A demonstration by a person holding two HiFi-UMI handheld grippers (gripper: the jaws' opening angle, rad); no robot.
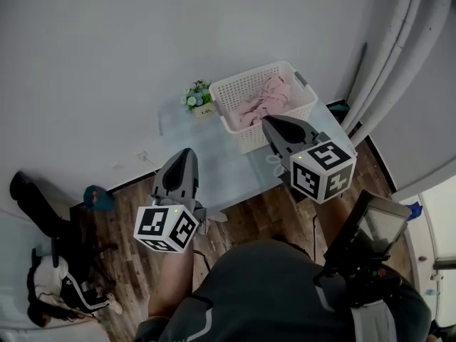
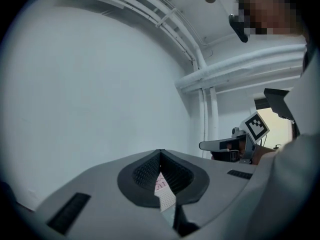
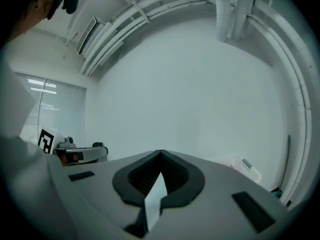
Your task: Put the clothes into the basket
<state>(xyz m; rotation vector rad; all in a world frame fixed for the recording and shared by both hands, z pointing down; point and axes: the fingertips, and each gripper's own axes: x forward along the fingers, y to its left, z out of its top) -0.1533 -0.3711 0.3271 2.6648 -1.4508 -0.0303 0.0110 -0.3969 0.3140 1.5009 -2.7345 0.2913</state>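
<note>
A white slatted basket (image 1: 241, 85) stands at the far right end of a glass table (image 1: 206, 159). Pink clothes (image 1: 265, 100) lie inside it. Both grippers are held up off the table, pointing at the white wall. My left gripper (image 1: 187, 152) is shut and empty, its jaws meeting at the tip (image 2: 160, 152). My right gripper (image 1: 268, 122) hangs just in front of the basket, also shut with nothing in it (image 3: 160, 152). The basket's corner (image 3: 246, 166) shows low at the right in the right gripper view.
A small potted plant (image 1: 198, 97) sits left of the basket. A white cord (image 1: 275, 164) lies on the table near the basket. Curtains (image 1: 399, 48) hang at the right. Dark clothes and shoes (image 1: 57, 276) and a blue item (image 1: 97, 198) lie on the wooden floor at the left.
</note>
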